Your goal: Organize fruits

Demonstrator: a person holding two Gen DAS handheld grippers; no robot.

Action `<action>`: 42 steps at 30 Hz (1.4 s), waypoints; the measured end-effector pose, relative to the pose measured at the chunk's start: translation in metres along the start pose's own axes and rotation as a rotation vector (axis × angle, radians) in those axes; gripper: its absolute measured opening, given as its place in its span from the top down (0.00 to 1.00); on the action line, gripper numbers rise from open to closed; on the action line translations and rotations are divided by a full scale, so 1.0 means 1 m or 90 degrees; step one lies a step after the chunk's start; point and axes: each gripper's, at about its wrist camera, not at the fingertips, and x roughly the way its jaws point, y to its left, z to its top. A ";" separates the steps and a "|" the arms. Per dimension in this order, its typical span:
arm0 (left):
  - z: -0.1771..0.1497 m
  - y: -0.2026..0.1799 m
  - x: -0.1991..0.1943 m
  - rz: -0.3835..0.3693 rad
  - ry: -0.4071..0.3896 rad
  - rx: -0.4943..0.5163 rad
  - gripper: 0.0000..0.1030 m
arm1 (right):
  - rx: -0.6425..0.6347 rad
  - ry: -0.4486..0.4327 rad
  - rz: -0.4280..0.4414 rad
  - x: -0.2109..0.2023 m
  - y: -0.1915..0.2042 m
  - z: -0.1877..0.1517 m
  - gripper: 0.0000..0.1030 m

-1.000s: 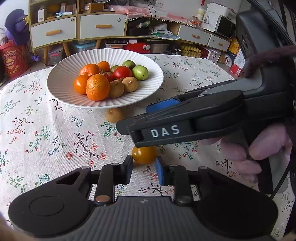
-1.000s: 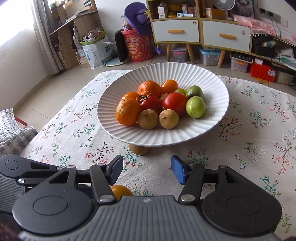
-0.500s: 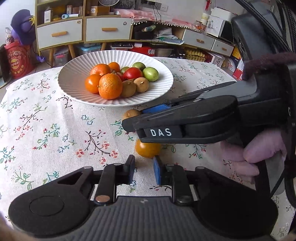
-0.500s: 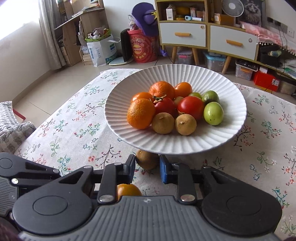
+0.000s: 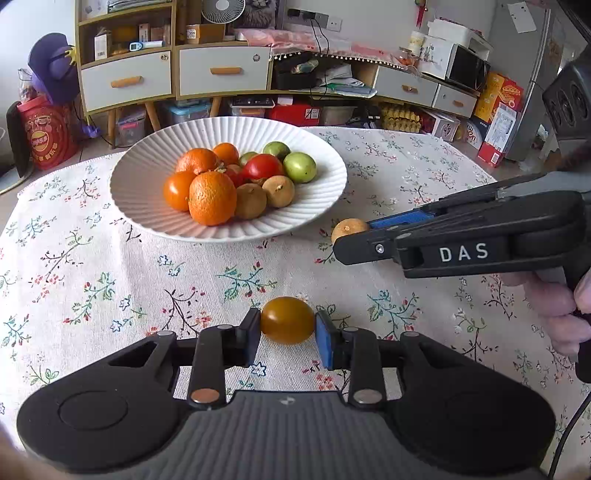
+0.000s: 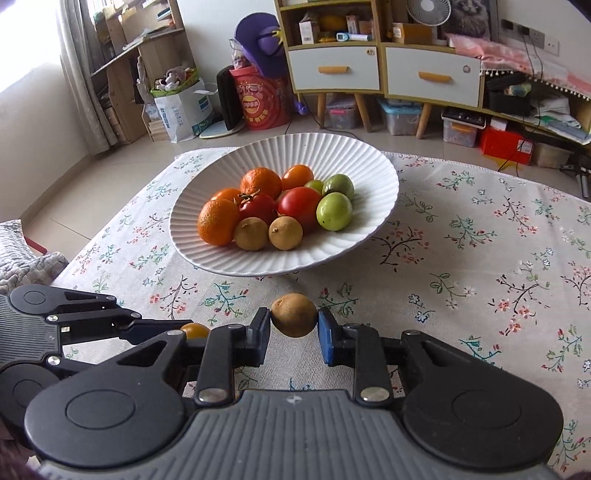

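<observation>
Floral tablecloth; drawer cabinet behind.

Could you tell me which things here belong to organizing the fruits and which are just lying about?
Part of the job:
- orange tomato held in the left gripper
- longan held in the right gripper
- white ribbed plate of fruit

Just lying about:
- floral tablecloth
- drawer cabinet
- desk fan
- red bucket
</observation>
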 end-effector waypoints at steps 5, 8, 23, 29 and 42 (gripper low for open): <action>0.020 0.008 -0.018 0.019 -0.058 -0.012 0.75 | 0.013 -0.039 0.004 -0.004 -0.002 0.015 0.76; 0.033 0.015 -0.020 0.051 -0.084 -0.015 0.75 | 0.024 -0.052 -0.011 0.004 -0.004 0.022 0.76; 0.043 0.026 -0.010 0.137 -0.098 -0.033 0.40 | 0.074 -0.076 -0.054 0.005 -0.006 0.026 0.32; 0.039 0.002 -0.033 0.215 -0.065 -0.041 0.11 | 0.068 -0.041 -0.111 -0.018 0.005 0.020 0.18; 0.017 -0.016 -0.069 0.253 -0.002 -0.139 0.05 | 0.065 -0.034 -0.191 -0.062 0.021 -0.002 0.01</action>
